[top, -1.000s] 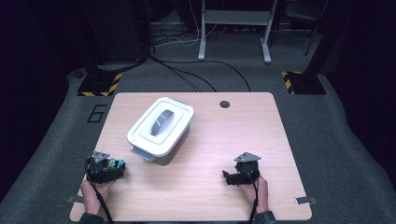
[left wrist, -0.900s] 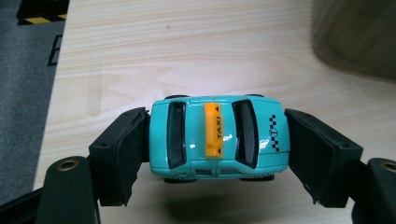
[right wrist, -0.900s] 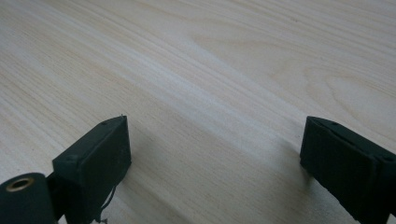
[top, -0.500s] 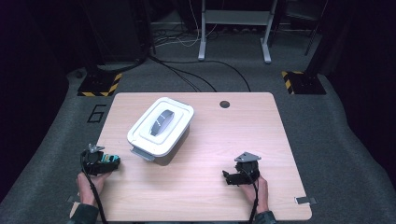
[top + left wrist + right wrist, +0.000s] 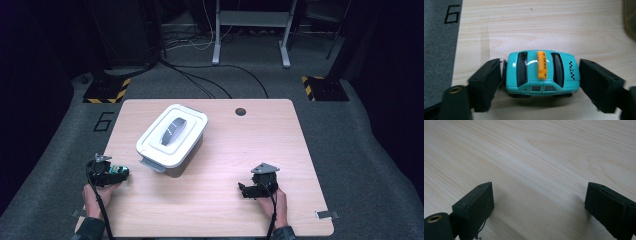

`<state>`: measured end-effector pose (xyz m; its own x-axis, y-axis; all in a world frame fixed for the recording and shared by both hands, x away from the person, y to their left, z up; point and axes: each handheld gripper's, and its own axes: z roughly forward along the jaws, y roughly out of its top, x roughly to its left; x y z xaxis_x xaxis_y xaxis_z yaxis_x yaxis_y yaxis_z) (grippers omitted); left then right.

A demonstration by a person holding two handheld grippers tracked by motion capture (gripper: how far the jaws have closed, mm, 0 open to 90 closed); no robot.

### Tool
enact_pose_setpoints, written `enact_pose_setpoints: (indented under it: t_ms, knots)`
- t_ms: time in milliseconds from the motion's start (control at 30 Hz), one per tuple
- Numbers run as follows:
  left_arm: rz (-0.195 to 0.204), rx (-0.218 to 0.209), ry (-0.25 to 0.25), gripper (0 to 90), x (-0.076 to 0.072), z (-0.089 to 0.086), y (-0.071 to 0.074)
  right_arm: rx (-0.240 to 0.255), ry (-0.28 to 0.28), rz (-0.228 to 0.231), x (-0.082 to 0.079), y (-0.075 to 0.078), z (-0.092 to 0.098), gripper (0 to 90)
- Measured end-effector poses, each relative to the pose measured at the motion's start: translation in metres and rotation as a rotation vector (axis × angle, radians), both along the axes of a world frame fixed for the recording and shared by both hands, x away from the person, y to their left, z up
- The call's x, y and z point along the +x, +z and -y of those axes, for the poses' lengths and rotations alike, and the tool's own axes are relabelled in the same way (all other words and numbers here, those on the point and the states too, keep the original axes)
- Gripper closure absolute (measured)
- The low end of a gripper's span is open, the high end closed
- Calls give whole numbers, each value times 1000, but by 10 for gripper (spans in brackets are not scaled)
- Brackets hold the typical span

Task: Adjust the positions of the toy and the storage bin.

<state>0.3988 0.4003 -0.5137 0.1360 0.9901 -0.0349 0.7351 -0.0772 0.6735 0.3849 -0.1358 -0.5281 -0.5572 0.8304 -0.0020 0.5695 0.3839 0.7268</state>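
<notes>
From above, your left tongs [image 5: 121, 173] sit at the near left edge of the bench [image 5: 300, 150], with the teal toy taxi [image 5: 116, 171] between their tips, just short of the lidded white box [image 5: 172, 138]. Your right tongs [image 5: 243, 189] rest near the front right, well apart from both.

In the left gripper view, the jaws have just been opening: the toy taxi [image 5: 542, 73] stands on its wheels between them, the left jaw at its end, the right jaw clear of it, so nothing is pinched. Pull back crooked and a jaw could nudge the car and roll it toward the edge.

In the right gripper view, the tongs [image 5: 539, 207] stand spread over bare wood.
</notes>
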Motion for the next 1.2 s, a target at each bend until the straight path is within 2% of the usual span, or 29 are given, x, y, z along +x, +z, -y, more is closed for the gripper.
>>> enact_pose_setpoints:
  t_ms: [233,300,400,567,733,933,1000,1067,1200]
  knots:
    - [9,-6,-12,131,-5,1,10,-1,0,0,0,0,0,77]
    - [19,-7,-31,99,-7,4,17,-1,0,0,0,0,0,76]
    - [7,-17,-53,18,-9,5,24,-1,0,-1,0,0,0,76]
    - [35,-28,-111,0,-13,11,46,-1,0,0,0,0,0,76]
    - [76,-44,-144,0,-17,17,67,-1,0,0,0,0,0,76]
    - [132,-26,-186,0,-19,28,98,-1,0,-1,0,0,0,76]
    - [135,-21,-197,0,-19,31,104,-1,0,-1,0,0,0,76]
    - [158,-9,-224,0,-15,40,117,-1,0,-1,0,0,0,76]
    - [178,-3,-260,0,-6,55,128,-1,0,0,0,0,0,76]
